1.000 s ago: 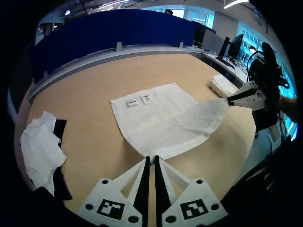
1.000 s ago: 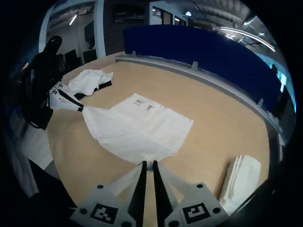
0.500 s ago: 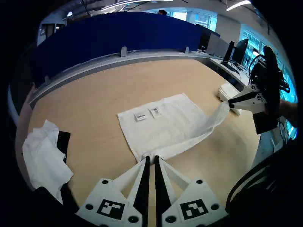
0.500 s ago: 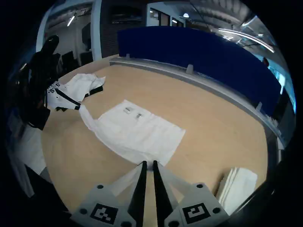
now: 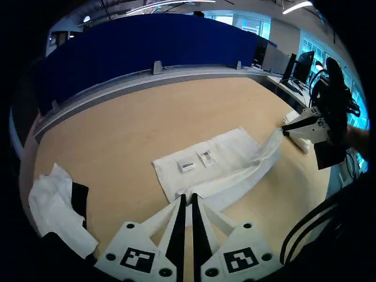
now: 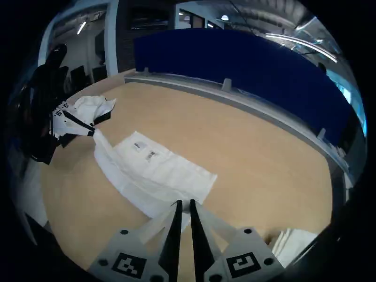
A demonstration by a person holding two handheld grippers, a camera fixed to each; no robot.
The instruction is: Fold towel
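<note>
A white towel (image 5: 221, 157) with two small tags lies on the round wooden table (image 5: 117, 127). Its near edge is lifted and stretched between my two grippers. My left gripper (image 5: 187, 197) is shut on one near corner, at the bottom of the left gripper view. My right gripper (image 5: 284, 131) is shut on the other corner, at the right, held by a hand. In the right gripper view the towel (image 6: 164, 171) runs from my right gripper (image 6: 182, 203) up to the left gripper (image 6: 93, 133), the raised edge bunched into a long roll.
A crumpled white cloth on something black (image 5: 58, 211) lies at the table's left edge. A stack of folded towels (image 6: 291, 239) sits near the right edge. A blue partition (image 5: 141, 42) stands behind the table, with monitors (image 5: 296, 61) beyond.
Both grippers have carried the towel's near edge forward over the rest of it. The flat part looks shorter, and the lifted edge is more bunched.
</note>
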